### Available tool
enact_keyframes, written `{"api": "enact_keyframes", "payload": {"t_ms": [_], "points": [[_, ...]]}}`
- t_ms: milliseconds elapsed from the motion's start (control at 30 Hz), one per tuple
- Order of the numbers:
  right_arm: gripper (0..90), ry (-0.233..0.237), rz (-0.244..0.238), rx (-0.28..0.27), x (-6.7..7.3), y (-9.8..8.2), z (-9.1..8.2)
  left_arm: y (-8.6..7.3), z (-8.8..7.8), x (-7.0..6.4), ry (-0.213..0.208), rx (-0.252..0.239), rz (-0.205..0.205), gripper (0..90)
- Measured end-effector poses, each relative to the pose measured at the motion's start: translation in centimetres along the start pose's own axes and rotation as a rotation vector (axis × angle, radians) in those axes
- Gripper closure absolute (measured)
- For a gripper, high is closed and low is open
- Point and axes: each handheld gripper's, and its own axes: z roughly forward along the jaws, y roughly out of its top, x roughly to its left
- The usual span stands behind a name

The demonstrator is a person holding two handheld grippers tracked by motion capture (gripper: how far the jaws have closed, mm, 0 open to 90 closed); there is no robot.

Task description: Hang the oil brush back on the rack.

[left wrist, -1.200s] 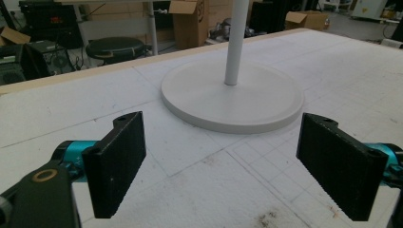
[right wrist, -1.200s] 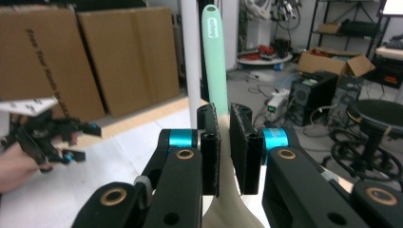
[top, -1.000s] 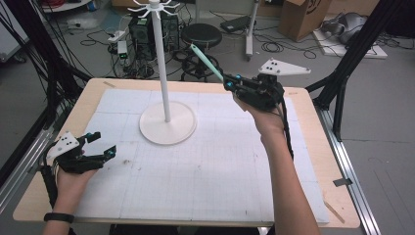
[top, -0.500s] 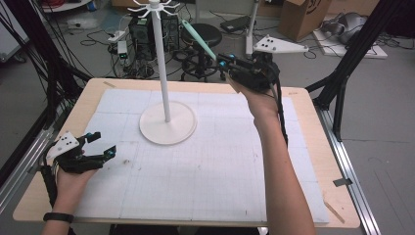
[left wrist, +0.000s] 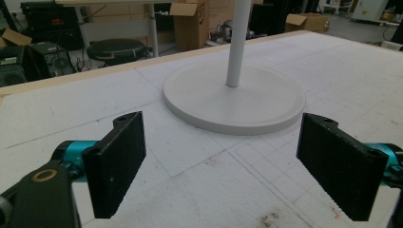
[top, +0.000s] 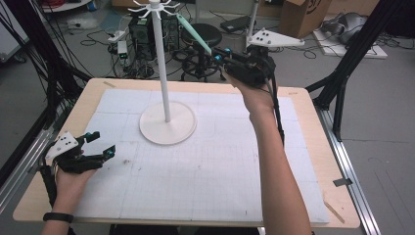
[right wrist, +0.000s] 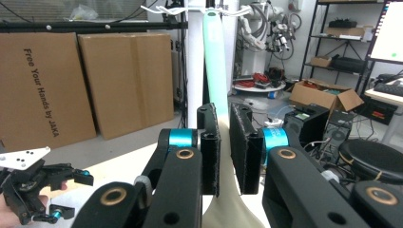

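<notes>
A white stand point(top: 162, 73) with a round base point(top: 168, 122) and a ring of hooks point(top: 154, 6) at its top rises from the table's middle. My right gripper point(top: 220, 54) is held high beyond the far edge, shut on a pale green long-handled utensil point(top: 193, 34) that slants up and left toward the hooks. In the right gripper view the utensil point(right wrist: 214, 57) rises between the jaws of that gripper point(right wrist: 225, 142), its tip just under the hooks point(right wrist: 190, 9). My left gripper point(top: 100, 144) rests open at the table's front left, and between its jaws point(left wrist: 223, 166) there is nothing.
A white gridded mat point(top: 215, 166) covers the wooden table point(top: 313, 161). The stand's base point(left wrist: 235, 97) lies just ahead of the left jaws. Behind the table are a black stool point(top: 205, 34), cables and cardboard boxes point(right wrist: 85, 80). Black frame struts point(top: 342, 83) flank the table.
My right gripper has risen and moved left with the utensil, bringing its tip up near the hooks. The left gripper has stayed put.
</notes>
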Motion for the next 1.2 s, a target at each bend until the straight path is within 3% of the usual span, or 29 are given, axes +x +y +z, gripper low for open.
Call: {"api": "enact_keyframes", "payload": {"t_ms": [233,500,1200], "points": [[83.2,-0.007,-0.010,-0.007,-0.1,0.0,-0.6,0.0,0.1,-0.1,-0.004,0.004,0.002,17.4],[83.2,0.008,0.000,-0.030,-0.2,0.2,0.2,0.0,0.1,0.0,-0.004,0.007,0.002,17.4],[83.0,0.025,-0.015,0.026,1.2,-0.3,3.0,0.0,0.1,-0.1,-0.008,0.008,0.002,17.4]]}}
